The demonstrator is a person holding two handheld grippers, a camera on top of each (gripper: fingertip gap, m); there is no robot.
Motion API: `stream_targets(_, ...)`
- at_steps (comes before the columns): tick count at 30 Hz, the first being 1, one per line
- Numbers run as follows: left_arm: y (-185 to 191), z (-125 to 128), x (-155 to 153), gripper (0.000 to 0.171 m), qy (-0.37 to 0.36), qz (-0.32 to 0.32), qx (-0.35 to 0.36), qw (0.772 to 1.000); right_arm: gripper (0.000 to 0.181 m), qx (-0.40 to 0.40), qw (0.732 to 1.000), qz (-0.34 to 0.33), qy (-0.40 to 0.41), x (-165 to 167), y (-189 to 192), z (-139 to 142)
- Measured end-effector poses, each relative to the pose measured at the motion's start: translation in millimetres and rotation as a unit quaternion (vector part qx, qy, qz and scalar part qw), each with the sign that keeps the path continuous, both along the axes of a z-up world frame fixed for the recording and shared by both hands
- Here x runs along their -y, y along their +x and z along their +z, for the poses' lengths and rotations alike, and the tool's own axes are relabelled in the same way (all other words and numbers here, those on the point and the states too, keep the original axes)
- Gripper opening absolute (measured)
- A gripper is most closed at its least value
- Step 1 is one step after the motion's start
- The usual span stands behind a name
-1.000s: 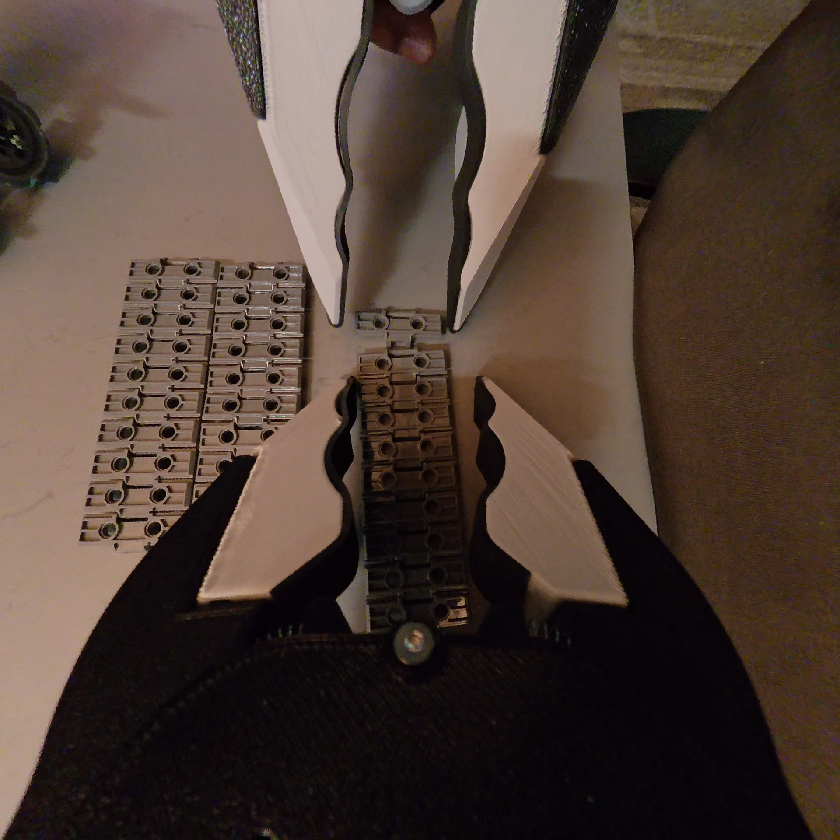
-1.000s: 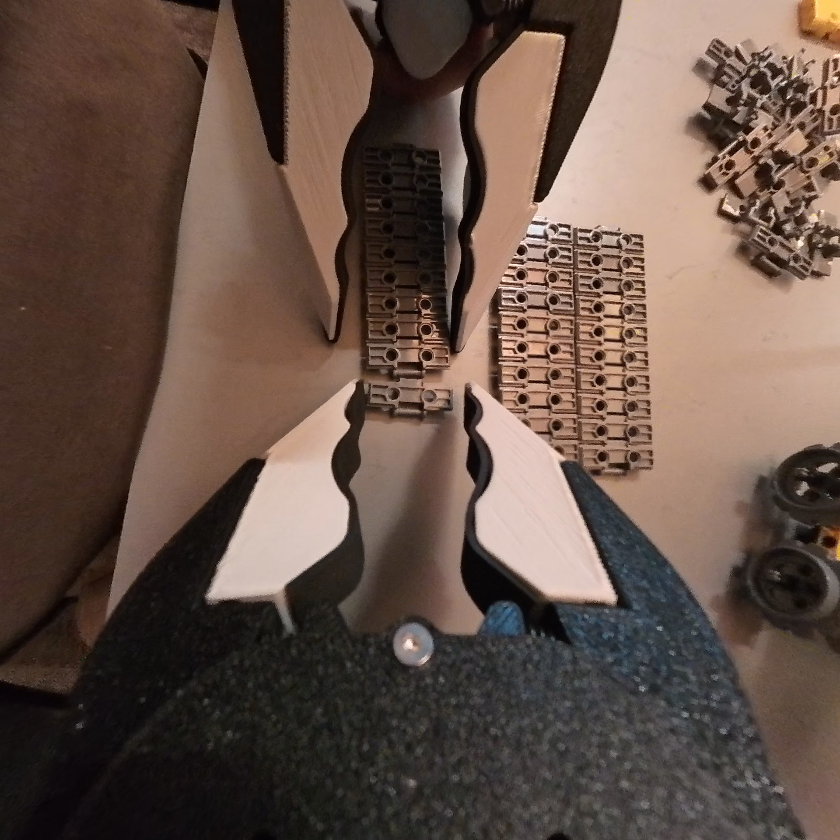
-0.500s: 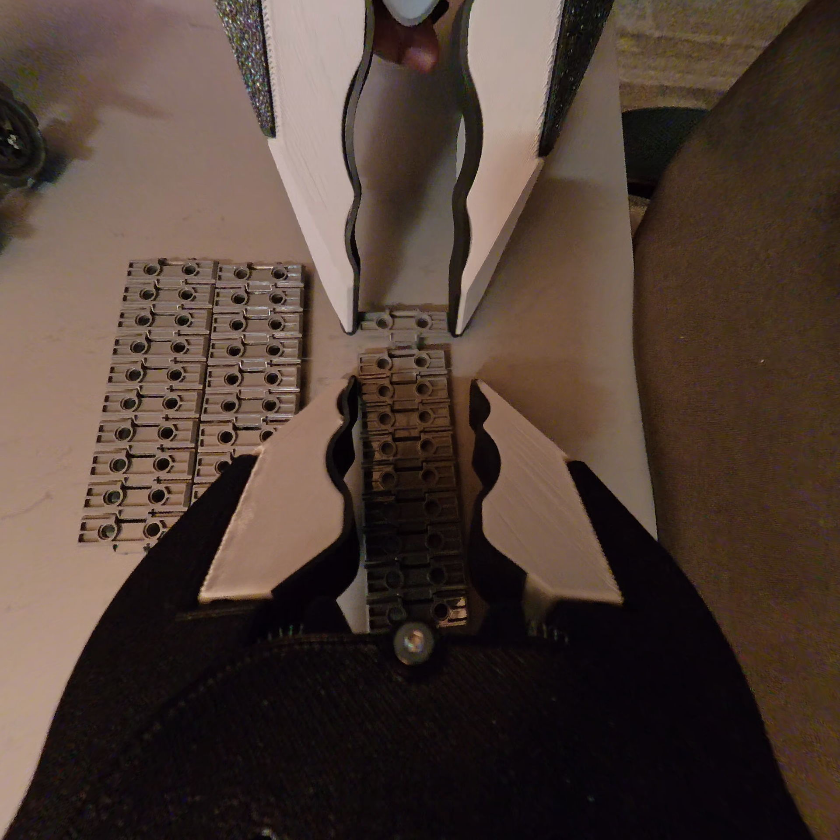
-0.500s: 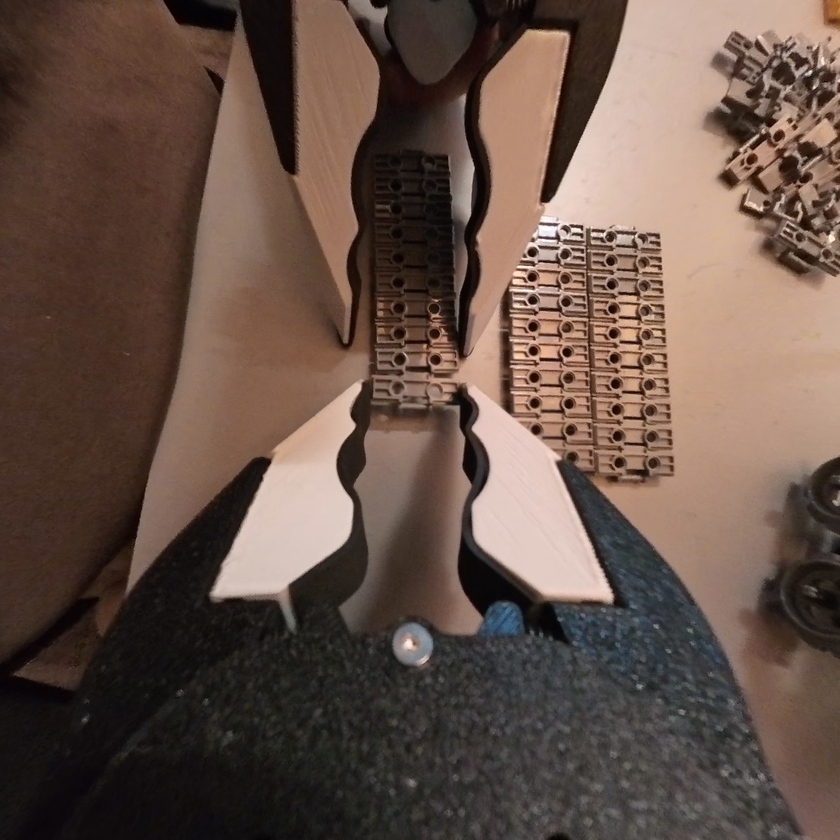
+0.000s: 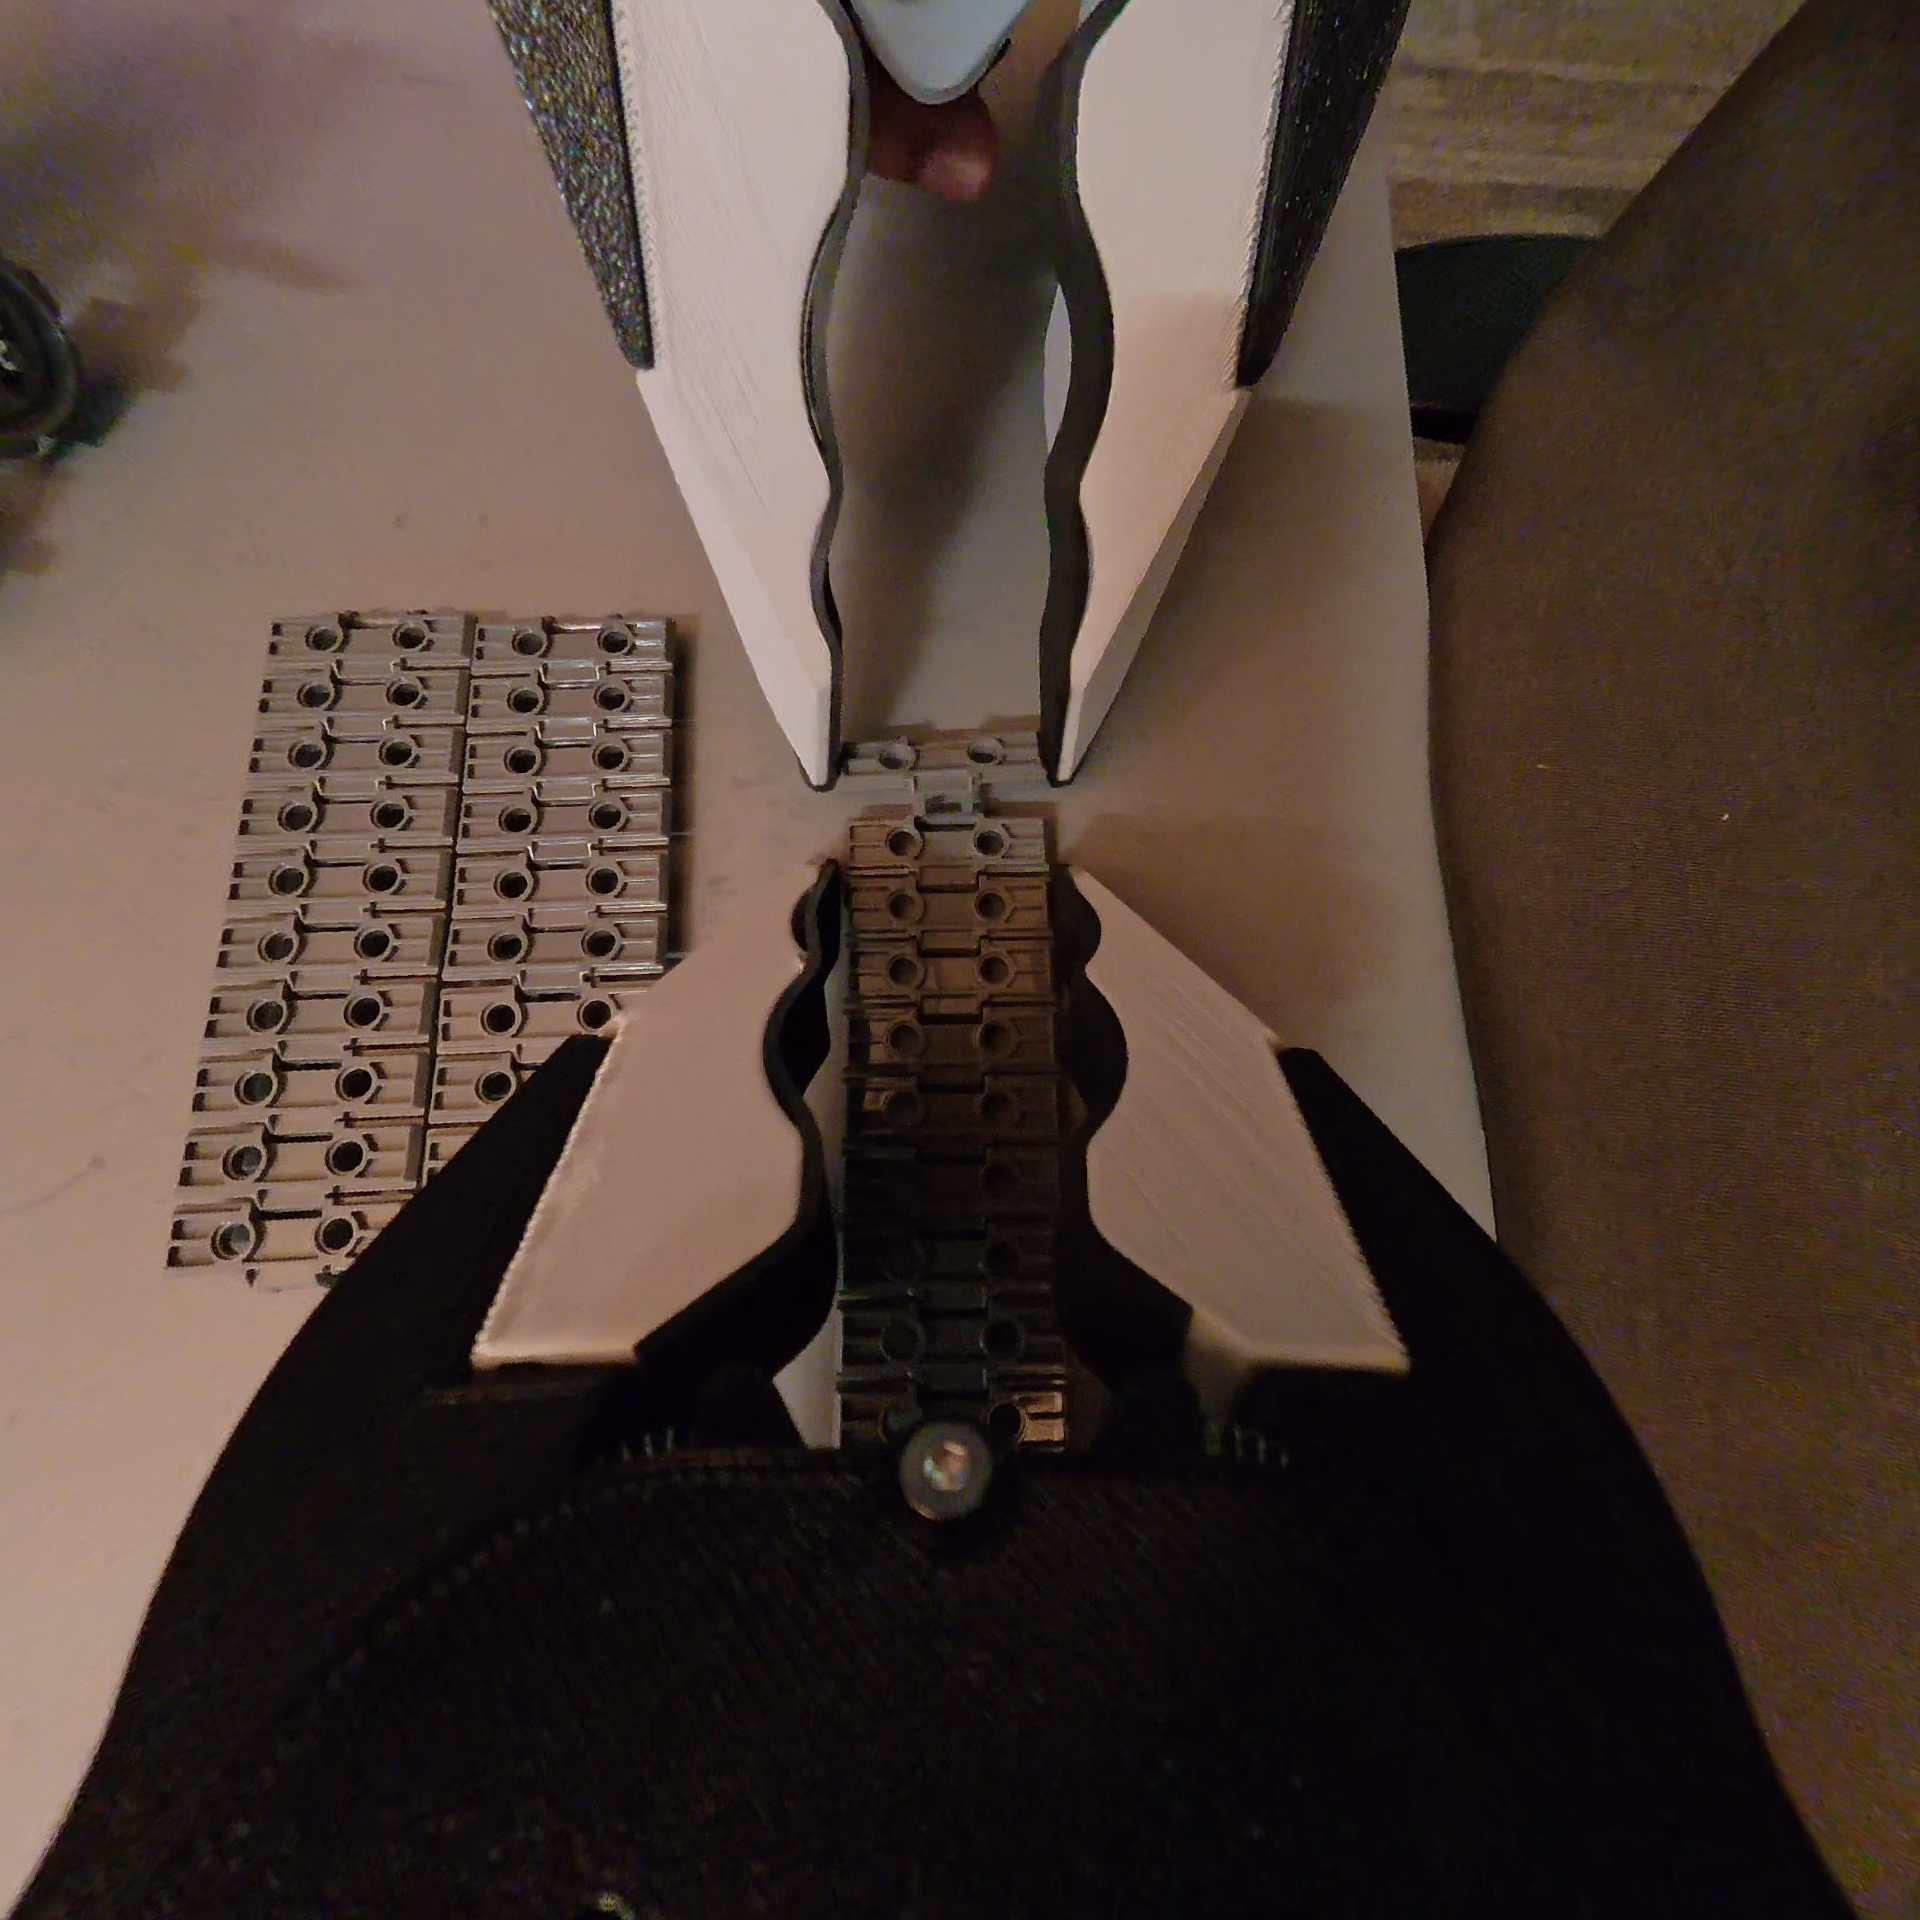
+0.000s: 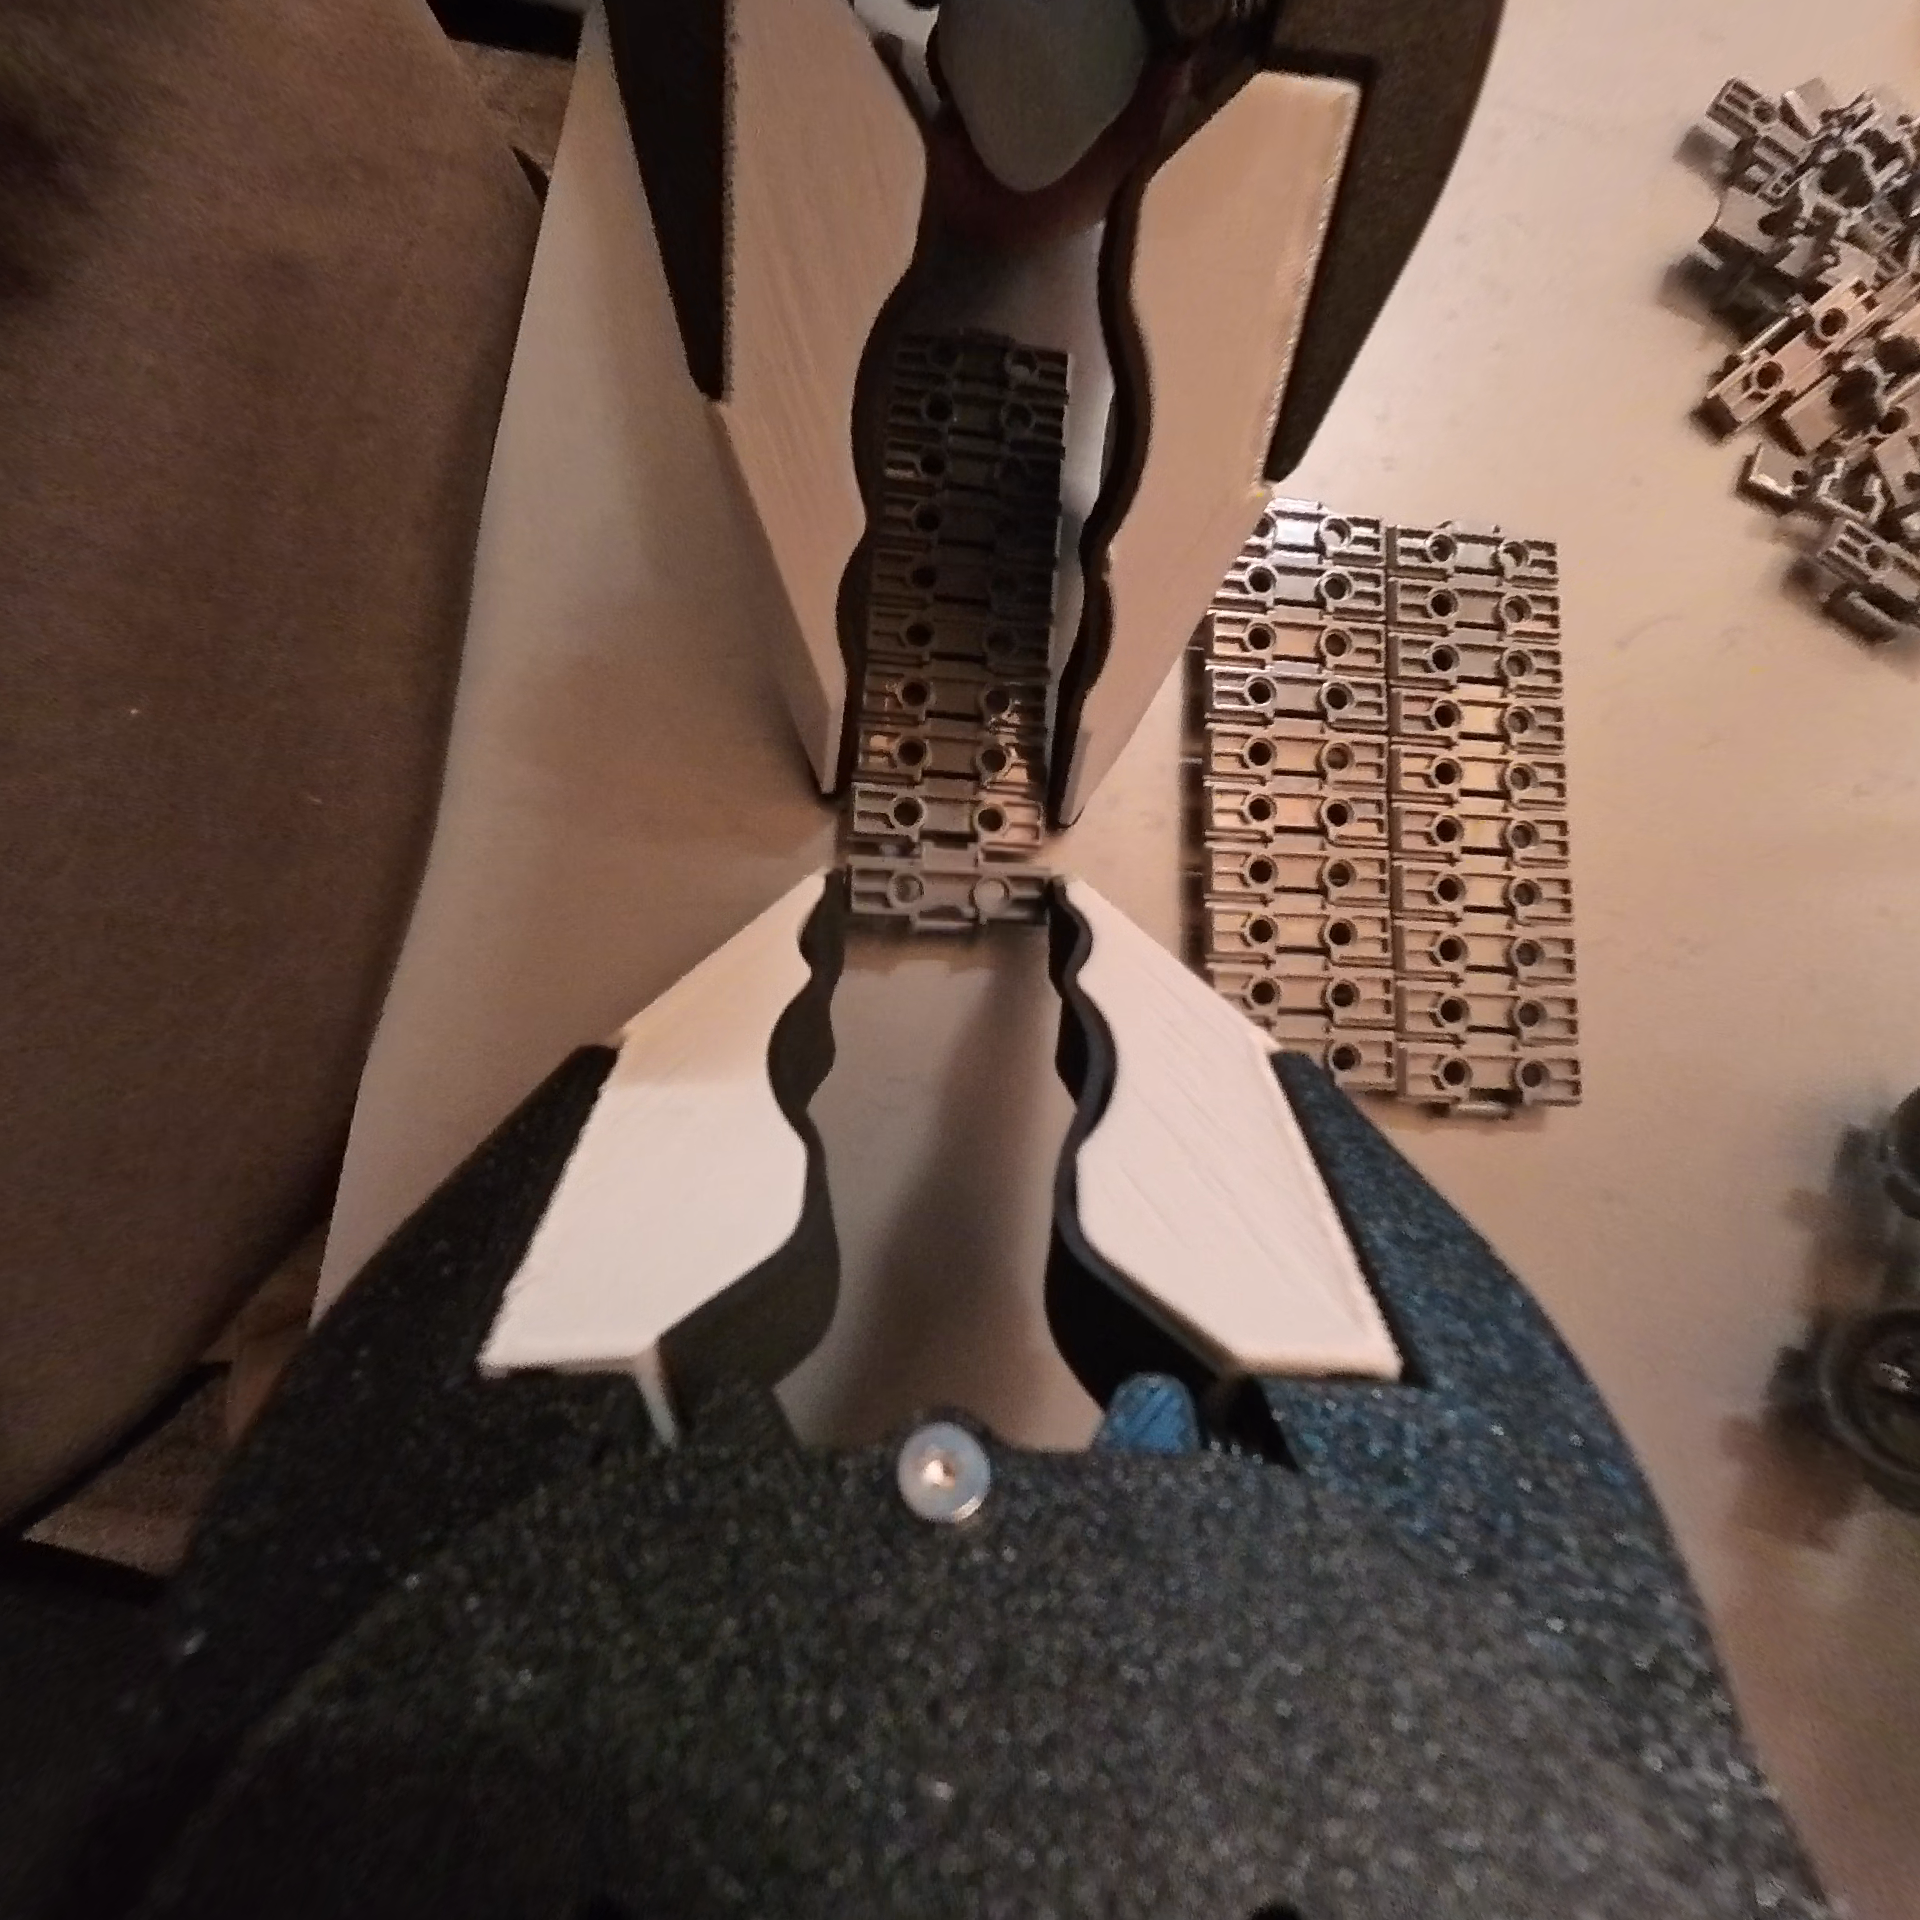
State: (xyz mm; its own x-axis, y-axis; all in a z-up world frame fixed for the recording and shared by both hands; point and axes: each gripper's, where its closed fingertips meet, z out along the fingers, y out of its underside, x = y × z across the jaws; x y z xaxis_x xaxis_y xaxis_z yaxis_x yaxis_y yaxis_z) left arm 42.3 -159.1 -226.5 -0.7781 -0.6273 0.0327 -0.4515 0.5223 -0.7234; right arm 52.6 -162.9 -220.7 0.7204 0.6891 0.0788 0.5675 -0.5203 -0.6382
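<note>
A strip of several joined grey track links lies on the pale table, between the fingers of my left gripper, which is shut on its sides. My right gripper is shut on a single grey track link by its two ends and holds it against the near end of the strip. In the left wrist view the right gripper comes in from the top with the link, whose tab touches the strip's end link. The left gripper shows at the top of the right wrist view.
Two more track strips lie side by side beside the grippers. A pile of loose links and dark wheels sit farther out. A brown cushioned seat borders the table edge close by. Left and right tips are no more than a few centimetres apart. About 10 centimetres separates my left fingertips from the brown cushioned seat.
My right gripper has closed on the single link and moved it toward the strip; the gap between link and strip end has closed. The left gripper has stayed on the strip.
</note>
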Motion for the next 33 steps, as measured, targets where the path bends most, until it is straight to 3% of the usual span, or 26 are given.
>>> stream_targets(14, 0.3, -0.4, -0.2, 0.039, 0.004, 0.001, 0.003, 1.0, 0.039, 0.017, 1.0, 0.001, 0.0, -1.3, -0.4, -2.8)
stream_targets(21, 0.1, -0.5, 0.0, 0.04, 0.005, -0.001, 0.004, 1.0, 0.053, -0.003, 1.0, -0.016, 0.008, -0.2, 1.0, 8.8)
stream_targets(22, 0.0, -0.5, 0.0, 0.04, 0.005, -0.001, 0.004, 1.0, 0.048, -0.011, 1.0, -0.021, 0.013, -1.0, 1.2, 12.0)
stream_targets(25, 0.5, -0.4, -0.3, 0.04, 0.003, 0.001, 0.003, 1.0, 0.0, -0.017, 0.998, -0.04, 0.041, -7.2, 5.7, 19.8)
stream_targets(33, 0.7, -0.7, -0.4, 0.038, 0.004, 0.002, 0.003, 1.0, 0.0, -0.042, 0.998, -0.041, -0.011, -4.8, -2.5, 4.9)
